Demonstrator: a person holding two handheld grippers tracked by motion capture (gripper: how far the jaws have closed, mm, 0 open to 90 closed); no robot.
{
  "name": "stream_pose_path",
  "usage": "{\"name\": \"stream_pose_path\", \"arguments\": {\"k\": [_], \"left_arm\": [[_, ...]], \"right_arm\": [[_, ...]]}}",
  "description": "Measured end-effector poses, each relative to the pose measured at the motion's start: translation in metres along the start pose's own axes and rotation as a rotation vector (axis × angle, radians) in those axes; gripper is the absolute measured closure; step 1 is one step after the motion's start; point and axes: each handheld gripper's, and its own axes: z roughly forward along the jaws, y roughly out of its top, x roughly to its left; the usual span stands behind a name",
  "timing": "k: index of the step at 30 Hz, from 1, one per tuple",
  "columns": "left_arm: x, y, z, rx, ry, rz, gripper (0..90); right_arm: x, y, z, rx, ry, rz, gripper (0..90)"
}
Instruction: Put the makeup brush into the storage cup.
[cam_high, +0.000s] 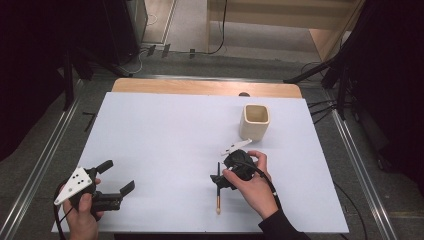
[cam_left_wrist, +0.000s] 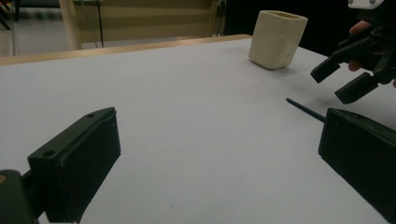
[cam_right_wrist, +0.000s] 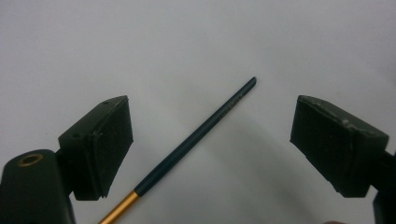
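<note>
Paintbrush (cam_right_wrist: 196, 137) lies flat on the white tabletop (cam_high: 165, 130), near the front edge, right of centre; dark handle, gold ferrule, tip end toward the front edge. Right gripper (cam_high: 223, 181) sits directly over the handle's far half, jaws apart, brush between them, pads not touching it. Nothing blocks the brush. Cream square cup (cam_high: 255, 121) stands upright toward the back right corner, well apart from the brush. Left gripper (cam_high: 119, 177) is at the front left corner, jaws wide apart, nothing between them, pointed across the tabletop toward the brush.
</note>
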Motion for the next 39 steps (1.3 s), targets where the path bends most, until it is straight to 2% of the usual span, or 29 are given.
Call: {"name": "stream_pose_path", "arguments": {"k": [7, 14, 18, 21, 23, 32, 35, 37, 38, 39], "left_arm": [[0.0, 0.0, 0.001, 0.003, -0.002, 0.001, 0.0], [0.0, 0.0, 0.001, 0.008, -0.003, 0.004, 0.0], [0.0, 0.0, 0.002, 0.009, -0.002, 0.004, 0.0], [0.0, 0.0, 0.002, 0.01, -0.002, 0.003, 0.0], [0.0, 0.0, 0.002, 0.011, -0.002, 0.003, 0.0], [0.0, 0.0, 0.002, 0.015, -0.003, 0.005, 0.0], [0.0, 0.0, 0.002, 0.016, -0.003, 0.003, 0.0], [0.0, 0.0, 0.002, 0.017, -0.003, 0.003, 0.0], [0.0, 0.0, 0.002, 0.019, -0.002, 0.004, 0.0], [0.0, 0.0, 0.003, 0.02, -0.002, 0.004, 0.0]], "right_arm": [[0.003, -0.006, 0.005, 0.078, 0.027, -0.008, 13.9], [0.008, -0.008, 0.009, 0.129, 0.03, -0.014, 14.8], [0.013, -0.007, 0.011, 0.144, 0.012, -0.034, 16.0], [0.016, -0.007, 0.013, 0.163, -0.009, -0.028, 22.6], [0.017, -0.007, 0.015, 0.18, -0.02, -0.022, 23.8], [0.023, -0.008, 0.019, 0.202, -0.026, -0.061, 34.4], [0.023, -0.008, 0.019, 0.203, -0.038, -0.054, 37.7], [0.023, -0.009, 0.019, 0.2, -0.051, -0.063, 41.9], [0.024, -0.01, 0.019, 0.2, -0.07, -0.074, 47.2], [0.024, -0.01, 0.019, 0.2, -0.07, -0.074, 47.2]]}}
